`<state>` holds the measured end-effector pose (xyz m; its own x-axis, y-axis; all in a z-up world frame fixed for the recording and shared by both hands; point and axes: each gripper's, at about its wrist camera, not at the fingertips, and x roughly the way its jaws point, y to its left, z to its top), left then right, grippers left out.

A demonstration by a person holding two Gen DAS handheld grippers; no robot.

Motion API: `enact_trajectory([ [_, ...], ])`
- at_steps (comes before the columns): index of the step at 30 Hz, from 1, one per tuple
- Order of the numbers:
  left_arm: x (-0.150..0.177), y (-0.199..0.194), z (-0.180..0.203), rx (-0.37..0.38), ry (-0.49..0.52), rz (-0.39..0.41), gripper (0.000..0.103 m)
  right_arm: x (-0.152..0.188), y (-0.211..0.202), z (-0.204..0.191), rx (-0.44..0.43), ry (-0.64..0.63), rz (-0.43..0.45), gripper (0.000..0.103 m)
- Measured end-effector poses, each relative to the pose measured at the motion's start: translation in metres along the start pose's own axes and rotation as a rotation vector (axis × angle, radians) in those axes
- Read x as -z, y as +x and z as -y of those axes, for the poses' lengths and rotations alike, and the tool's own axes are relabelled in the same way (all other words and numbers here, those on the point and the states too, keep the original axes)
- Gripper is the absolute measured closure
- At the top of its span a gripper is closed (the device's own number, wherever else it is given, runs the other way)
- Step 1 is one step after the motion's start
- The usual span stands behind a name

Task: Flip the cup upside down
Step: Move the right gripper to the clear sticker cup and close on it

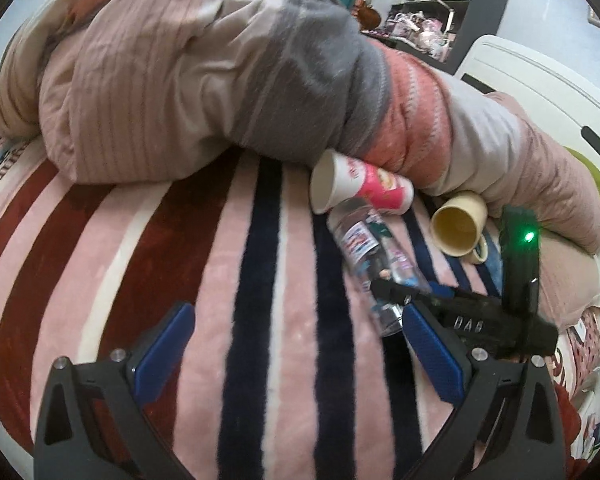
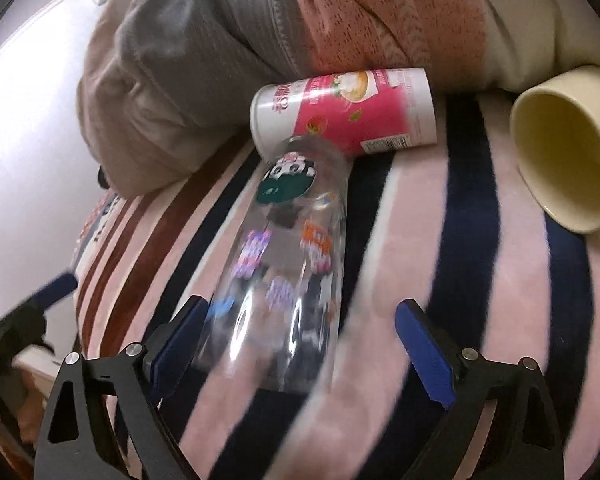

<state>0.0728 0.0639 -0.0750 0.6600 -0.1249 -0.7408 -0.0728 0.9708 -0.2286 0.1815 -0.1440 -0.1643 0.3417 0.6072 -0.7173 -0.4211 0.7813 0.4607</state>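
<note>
A clear glass cup with cartoon stickers [image 2: 284, 264] lies on its side on the striped blanket [image 2: 400, 248], its mouth toward me. My right gripper [image 2: 300, 332] is open, its blue fingers on either side of the cup's mouth end, the left finger close to the glass. The cup also shows in the left wrist view [image 1: 370, 256]. My left gripper [image 1: 296, 332] is open and empty above the blanket, left of the cup. The right gripper's black body [image 1: 480, 320] shows beside it.
A pink and white paper cup [image 2: 344, 110] lies on its side, touching the glass cup's base. A cream mug [image 2: 564, 148] lies on its side at right. A bunched quilt [image 1: 204, 80] sits behind them. A white headboard [image 1: 540, 92] stands far right.
</note>
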Motion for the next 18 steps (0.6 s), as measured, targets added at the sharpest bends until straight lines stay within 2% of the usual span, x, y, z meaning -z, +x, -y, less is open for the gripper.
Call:
enact_trajectory([
  [2,0.002,0.001,-0.004,-0.003,-0.015,-0.008,0.0,-0.001,0.001,-0.004,-0.051,0.002,-0.005,0.033],
  [3,0.003,0.0,-0.004,-0.002,-0.018,-0.007,0.0,0.001,0.002,-0.005,-0.046,0.013,-0.015,0.041],
  [6,0.006,-0.006,-0.004,0.022,-0.029,0.0,0.0,0.006,-0.002,-0.013,-0.016,-0.005,-0.019,0.042],
  [10,0.011,-0.015,-0.003,0.065,-0.045,-0.004,0.0,0.028,-0.02,-0.026,-0.009,-0.014,-0.04,0.042],
  [13,0.015,-0.009,-0.001,0.151,-0.082,-0.039,0.0,0.056,-0.035,-0.034,-0.027,-0.021,-0.067,0.042],
  [18,0.021,0.025,0.012,0.321,-0.123,-0.15,0.0,0.084,-0.053,-0.042,-0.086,-0.004,-0.102,0.037],
])
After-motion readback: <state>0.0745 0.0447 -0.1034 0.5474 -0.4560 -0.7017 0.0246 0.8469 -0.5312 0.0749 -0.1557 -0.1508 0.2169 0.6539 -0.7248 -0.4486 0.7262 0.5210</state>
